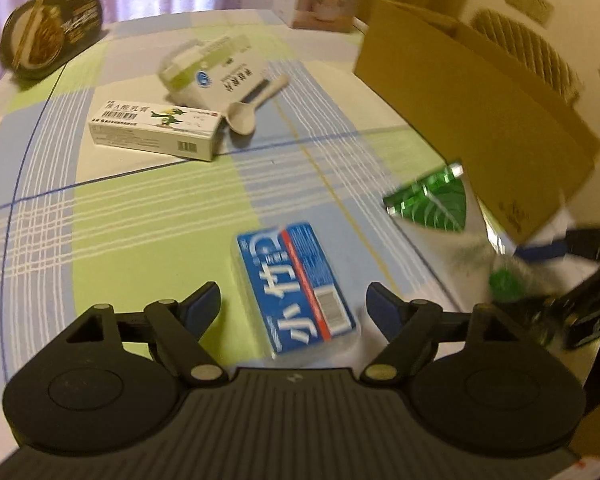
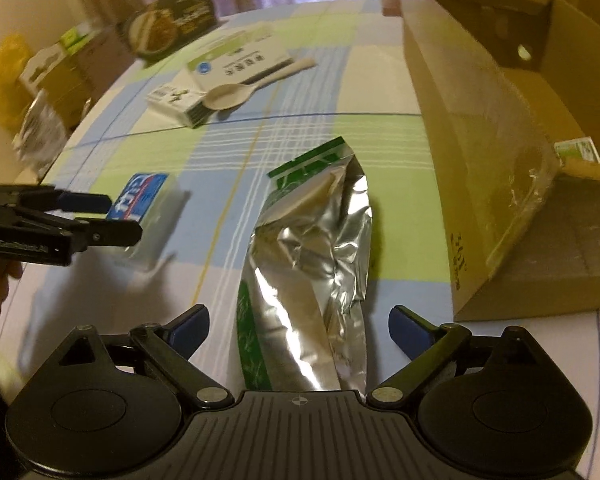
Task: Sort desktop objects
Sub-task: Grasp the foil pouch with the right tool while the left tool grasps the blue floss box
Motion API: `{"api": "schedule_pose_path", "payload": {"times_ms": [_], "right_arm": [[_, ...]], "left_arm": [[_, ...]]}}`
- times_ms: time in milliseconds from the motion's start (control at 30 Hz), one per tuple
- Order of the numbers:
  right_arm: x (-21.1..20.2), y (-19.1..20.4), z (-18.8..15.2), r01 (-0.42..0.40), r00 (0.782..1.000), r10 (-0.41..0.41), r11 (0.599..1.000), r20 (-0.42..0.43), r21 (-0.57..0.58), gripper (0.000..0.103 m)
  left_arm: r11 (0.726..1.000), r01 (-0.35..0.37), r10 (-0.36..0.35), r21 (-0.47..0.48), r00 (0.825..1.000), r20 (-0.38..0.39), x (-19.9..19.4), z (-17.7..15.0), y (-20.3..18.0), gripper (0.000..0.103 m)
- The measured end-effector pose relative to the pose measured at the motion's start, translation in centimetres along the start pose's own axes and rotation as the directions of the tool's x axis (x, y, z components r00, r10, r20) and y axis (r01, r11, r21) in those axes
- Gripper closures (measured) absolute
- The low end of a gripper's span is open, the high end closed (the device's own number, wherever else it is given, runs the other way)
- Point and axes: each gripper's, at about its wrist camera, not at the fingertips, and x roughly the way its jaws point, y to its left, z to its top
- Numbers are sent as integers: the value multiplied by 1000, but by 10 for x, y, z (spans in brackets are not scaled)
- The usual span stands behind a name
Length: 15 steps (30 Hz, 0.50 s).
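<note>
Blue pack [image 1: 296, 288] lies flat on desk [image 1: 140, 220] between spread fingers of left gripper [image 1: 293, 300]. Foil pouch [image 2: 312, 256] sits inside wide-open right gripper [image 2: 299, 330]; cardboard box [image 2: 480, 152] at 2 o'clock. Risk: crinkled foil slips if pinched shallowly.

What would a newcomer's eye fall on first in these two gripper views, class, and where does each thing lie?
Probably the crinkled silver and green foil bag, lying on the checked tablecloth between the open fingers of the right gripper. Next comes the blue packet between the open fingers of the left gripper. The big cardboard box stands open at the table's right side.
</note>
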Motion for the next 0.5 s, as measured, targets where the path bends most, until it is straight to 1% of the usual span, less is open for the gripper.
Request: {"api": "schedule_pose_path", "payload": {"times_ms": [167,233,267,300,367,400,467,500], "right_arm": [[9,6,4,23,1000,-23,1000,-1,-21,9],[12,6,4,28,1000,-28,999,2,-26,9],[14,6,4,33,999,-33,999,3,-25,9],[15,5,4,35,999,-35,999,3,-22,9],[17,5,5,35,999,-35,999,5,-16,10],[17,5,4,34,999,-34,999,5,-19,10],[16,5,3,34,999,-34,999,7,-27,10],[15,5,3,41,999,-40,999,10,-31,15]], "left_arm": [[1000,-16,16,-3,999,-35,10,4,0,27],[1000,-15,16,16,999,-47,14,5,-3,30],[999,-13,14,29,998,-54,16,5,-5,32],[999,-10,13,49,998,-63,19,5,-8,37],[995,-7,14,104,997,-75,23,6,-15,42],[992,3,7,129,997,-78,23,6,-18,46],[988,25,-13,154,997,-79,21,6,-20,50],[986,29,-16,163,997,-79,20,6,-21,51]]}}
